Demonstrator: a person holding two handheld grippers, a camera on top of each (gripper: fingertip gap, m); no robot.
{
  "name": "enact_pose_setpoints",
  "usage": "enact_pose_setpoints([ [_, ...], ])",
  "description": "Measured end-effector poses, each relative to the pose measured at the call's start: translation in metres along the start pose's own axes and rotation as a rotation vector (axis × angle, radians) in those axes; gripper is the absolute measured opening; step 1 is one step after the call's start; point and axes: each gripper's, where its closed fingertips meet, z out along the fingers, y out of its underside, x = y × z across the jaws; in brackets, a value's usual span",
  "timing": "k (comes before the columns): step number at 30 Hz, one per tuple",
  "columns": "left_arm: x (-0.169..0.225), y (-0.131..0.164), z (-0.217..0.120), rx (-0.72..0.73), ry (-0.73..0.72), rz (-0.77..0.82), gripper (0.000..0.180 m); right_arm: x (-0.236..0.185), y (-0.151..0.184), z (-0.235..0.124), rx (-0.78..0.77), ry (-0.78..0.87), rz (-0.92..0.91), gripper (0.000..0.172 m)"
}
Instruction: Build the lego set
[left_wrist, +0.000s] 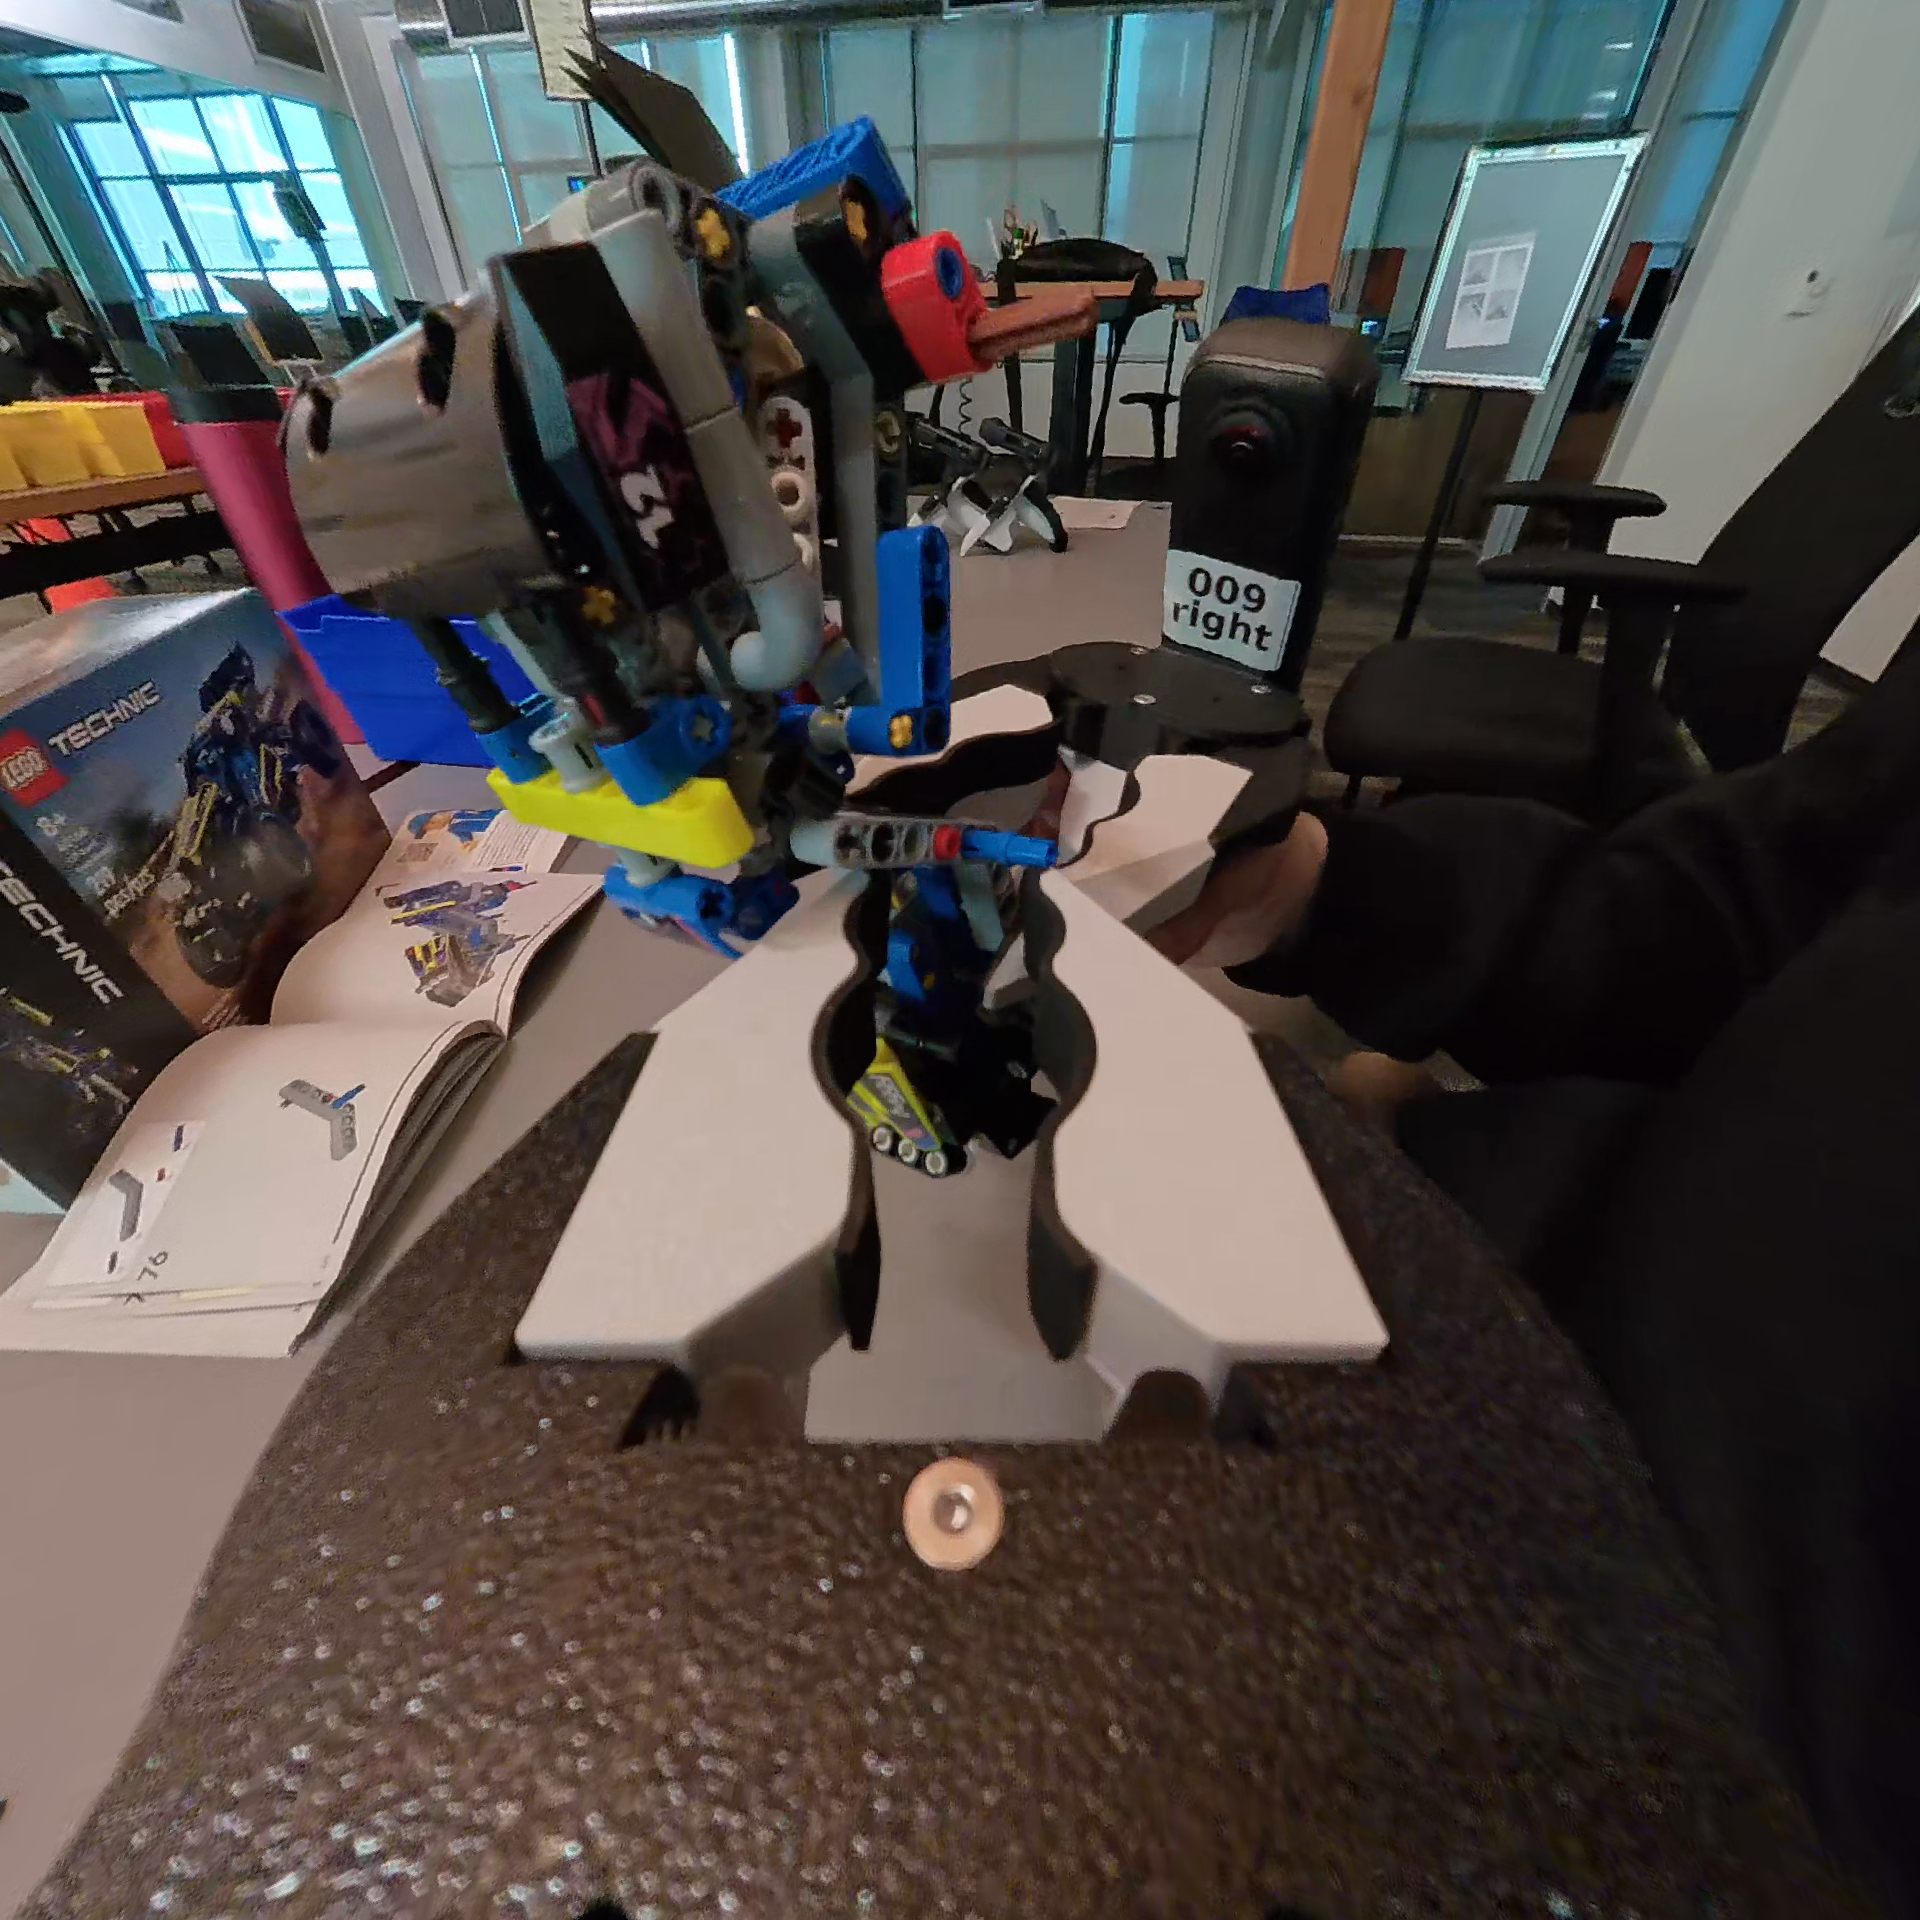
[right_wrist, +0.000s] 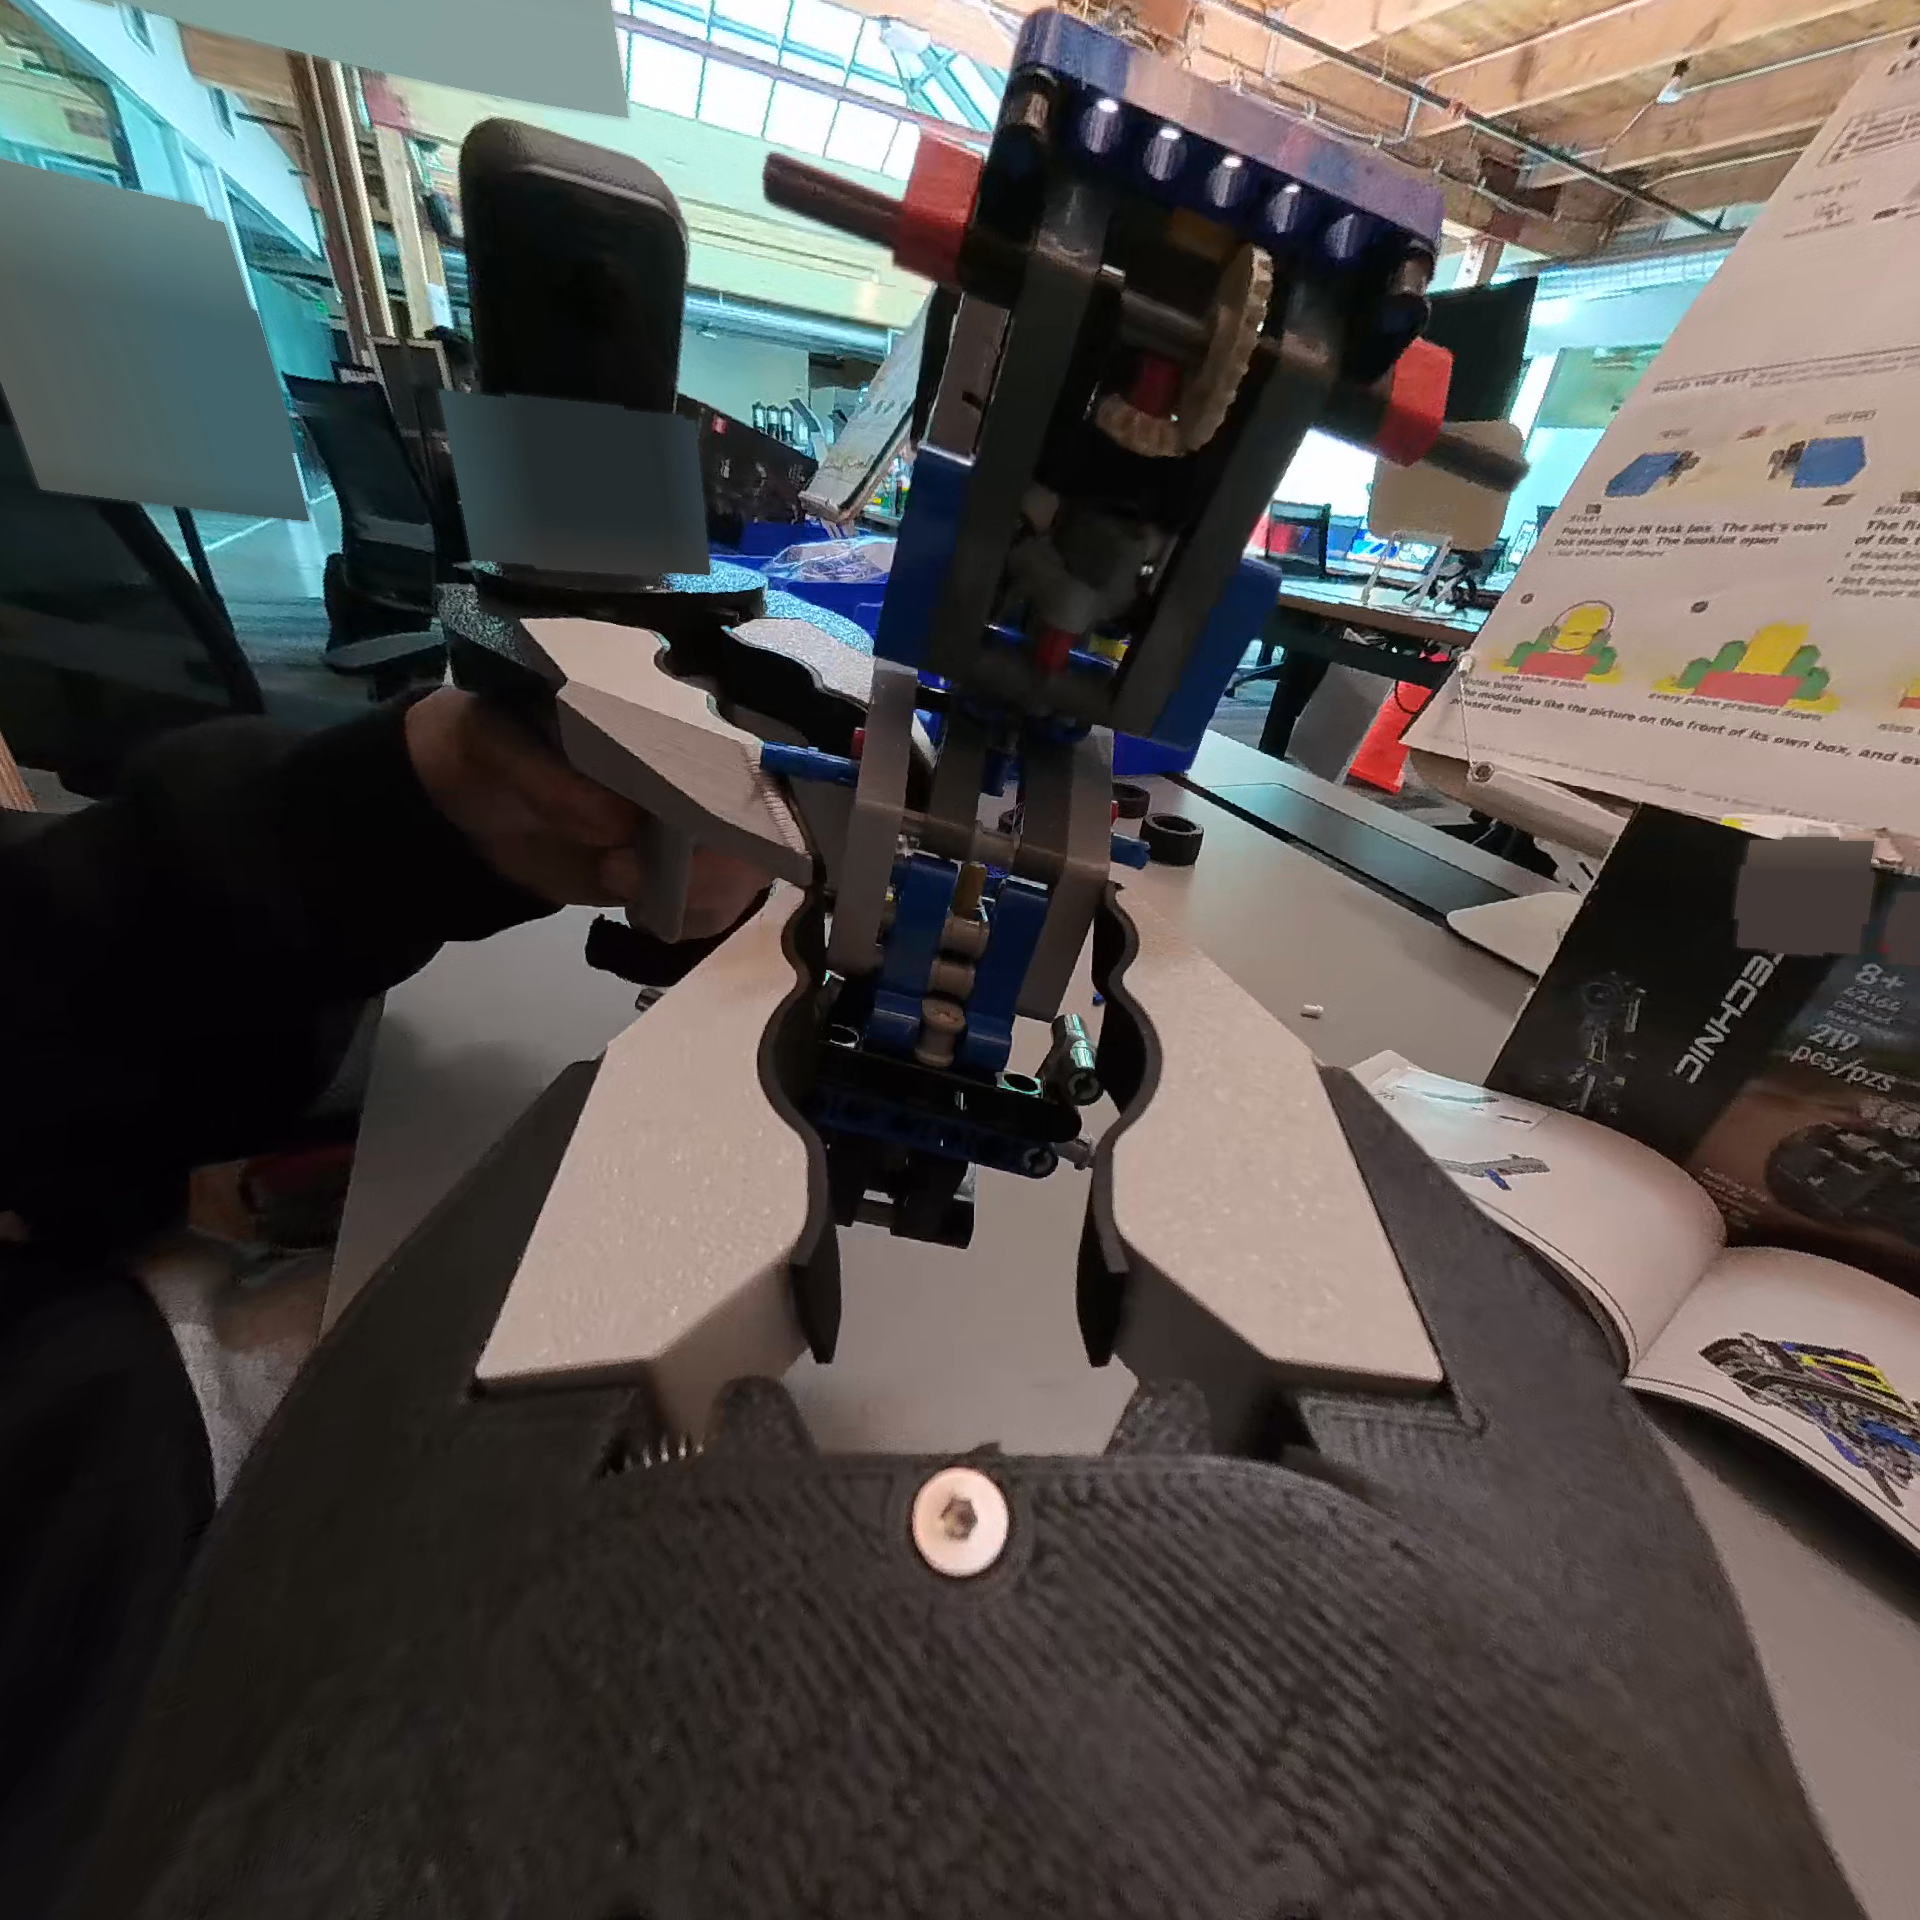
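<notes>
A brick-built vehicle model (right_wrist: 1101, 436) of grey, blue and black beams with red bushes is held upright above the table. My right gripper (right_wrist: 961, 966) is shut on its lower grey and blue frame, with both pads against the grey side beams. The model (left_wrist: 582, 468) also fills the upper left of the left wrist view. My left gripper (left_wrist: 951, 894) is open, its tips just below a short grey beam with a red bush and a blue pin (left_wrist: 925, 844) that sticks out of the model. In the right wrist view the left gripper (right_wrist: 769, 790) comes in from the left, beside that blue pin (right_wrist: 805, 764).
The set's box (left_wrist: 135, 831) and an open instruction booklet (left_wrist: 312, 1091) lie on the grey table (left_wrist: 125, 1507), with a blue bin (left_wrist: 395, 686) behind. Black tyres (right_wrist: 1174, 836), a flat grey device (right_wrist: 1351, 831) and a printed board (right_wrist: 1714, 520) stand farther off. An office chair (left_wrist: 1558, 686) is beside the table. Left and right tips are no more than a few centimetres apart.
</notes>
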Motion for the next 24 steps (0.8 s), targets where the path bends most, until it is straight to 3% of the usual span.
enact_pose_setpoints([
  [4,0.004,0.009,-0.002,-0.038,0.046,0.008,0.021,-0.001,0.006,-0.002,-0.02,-0.011,-0.039,0.049],
  [7,0.0,0.023,-0.009,-0.093,0.073,-0.011,0.033,0.008,0.009,-0.005,-0.002,0.022,0.037,0.046],
  [11,-0.007,0.041,-0.007,-0.14,0.057,0.042,0.02,0.013,0.028,-0.005,-0.099,0.036,-0.036,0.046],
  [17,-0.02,0.065,-0.007,-0.272,-0.018,0.119,0.026,0.028,0.057,-0.009,-0.296,0.111,-0.127,0.046],
  [20,-0.018,0.08,-0.021,-0.414,-0.007,0.157,0.029,0.032,0.063,-0.01,-0.344,0.128,-0.182,0.046],
  [22,-0.008,0.086,-0.037,-0.551,0.031,0.226,0.022,0.031,0.069,-0.011,-0.401,0.115,-0.207,0.045],
  [24,-0.009,0.073,-0.045,-0.597,-0.044,0.391,0.019,0.031,0.074,-0.012,-0.453,0.113,-0.264,0.046],
])
